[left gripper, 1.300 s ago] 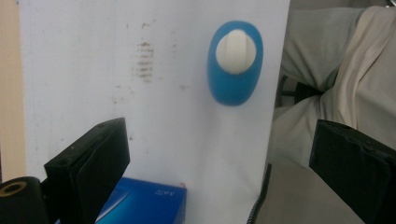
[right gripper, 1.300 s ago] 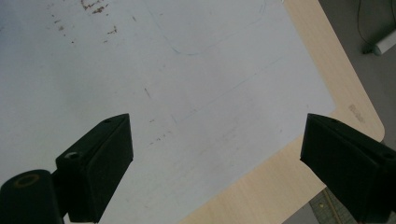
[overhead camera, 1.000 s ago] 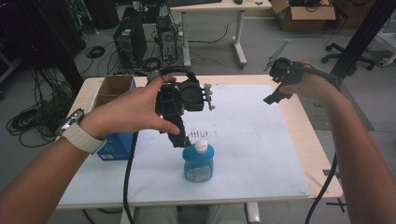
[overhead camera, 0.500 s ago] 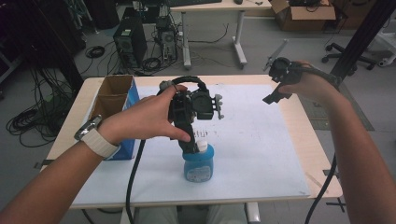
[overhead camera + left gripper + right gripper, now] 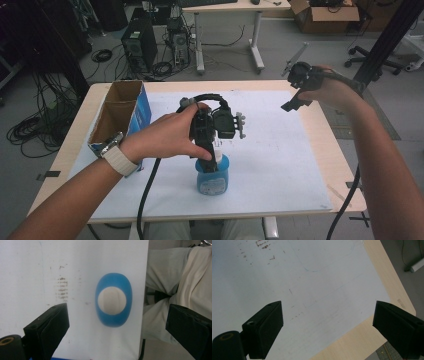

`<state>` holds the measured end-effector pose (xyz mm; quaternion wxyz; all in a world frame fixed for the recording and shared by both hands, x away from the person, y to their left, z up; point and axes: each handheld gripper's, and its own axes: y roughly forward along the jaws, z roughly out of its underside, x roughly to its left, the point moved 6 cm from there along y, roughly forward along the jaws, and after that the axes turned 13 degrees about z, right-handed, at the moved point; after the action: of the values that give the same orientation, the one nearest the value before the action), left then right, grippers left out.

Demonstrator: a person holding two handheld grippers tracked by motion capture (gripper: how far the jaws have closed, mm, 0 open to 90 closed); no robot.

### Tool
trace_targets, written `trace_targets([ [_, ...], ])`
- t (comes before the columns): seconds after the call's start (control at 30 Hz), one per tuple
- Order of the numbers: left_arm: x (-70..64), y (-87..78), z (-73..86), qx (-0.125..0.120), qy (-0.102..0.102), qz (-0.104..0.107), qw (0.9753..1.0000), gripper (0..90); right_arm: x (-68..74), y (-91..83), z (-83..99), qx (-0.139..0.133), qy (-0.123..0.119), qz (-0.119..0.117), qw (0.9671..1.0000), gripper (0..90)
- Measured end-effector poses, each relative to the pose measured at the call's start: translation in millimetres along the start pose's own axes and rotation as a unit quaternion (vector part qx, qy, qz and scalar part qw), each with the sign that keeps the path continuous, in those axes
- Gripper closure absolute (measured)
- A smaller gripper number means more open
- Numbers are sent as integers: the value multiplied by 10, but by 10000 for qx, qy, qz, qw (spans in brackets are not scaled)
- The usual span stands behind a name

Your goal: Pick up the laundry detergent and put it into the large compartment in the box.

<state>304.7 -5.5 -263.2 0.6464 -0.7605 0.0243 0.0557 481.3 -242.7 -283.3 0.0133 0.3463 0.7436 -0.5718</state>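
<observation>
A bottle (image 5: pixel 212 175) stands on the sheet (image 5: pixel 280 165) covering the table (image 5: pixel 327 145), near the table's front edge and about midway across. The left gripper (image 5: pixel 209 159) hangs directly above it, a cardboard box (image 5: pixel 117 117) sits at the table's left side, and the right gripper (image 5: pixel 295 102) is well apart over the far right.

Bottle (image 5: pixel 213 176) label too blurred
</observation>
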Motion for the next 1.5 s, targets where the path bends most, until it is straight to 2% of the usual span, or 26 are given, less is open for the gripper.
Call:
trace_targets([
  [0.47, 44, 210, 9, -3, 19, 74, 10000, 54, 0, 22, -34, 8, -16, -10, 10000, 92],
  [0.93, 88, 379, 16, 59, -5, 38, 10000, 55, 9, 24, -98, -6, -68, -9, 10000, 92],
  [1.1, 114, 436, 41, 97, 5, -41, 9999, 56, 15, 32, -104, -3, -82, -10, 10000, 92],
  [1.5, 154, 569, 78, 82, -70, 11, 9999, 57, 23, 24, -120, -27, -69, -8, 10000, 92],
])
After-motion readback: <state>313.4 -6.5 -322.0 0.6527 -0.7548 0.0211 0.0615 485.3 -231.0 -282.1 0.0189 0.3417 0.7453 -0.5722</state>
